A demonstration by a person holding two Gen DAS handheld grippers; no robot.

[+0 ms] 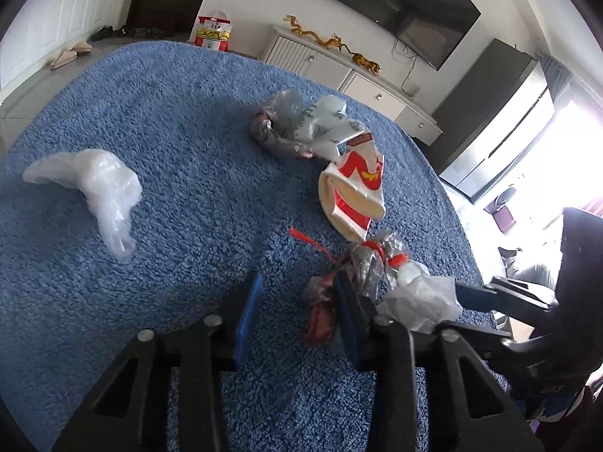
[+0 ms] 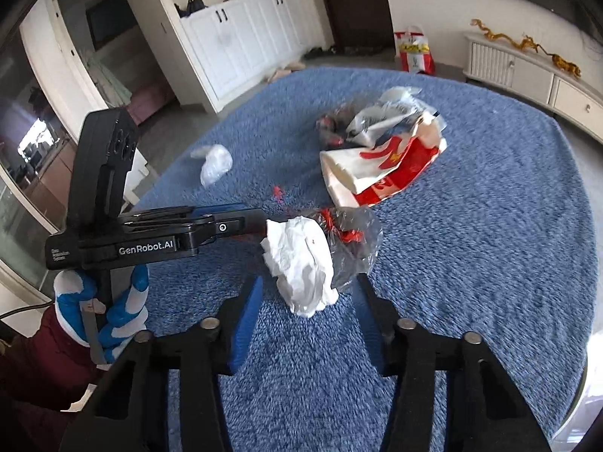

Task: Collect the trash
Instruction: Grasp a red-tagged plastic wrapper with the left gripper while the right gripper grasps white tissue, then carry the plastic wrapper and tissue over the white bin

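Lying on the blue rug (image 2: 471, 226), the crumpled white tissue (image 2: 301, 263) sits at about twelve o'clock from the right gripper (image 2: 309, 293), between its spread fingers with rug showing either side, long axis running roughly eleven to five. The left gripper (image 1: 297, 301), its jaws also apart and pinching nothing, has the clear wrapper with red ties (image 1: 373, 263) at about one o'clock, just outside its right finger. By my reading the right hand is better placed; other trash lies farther off.
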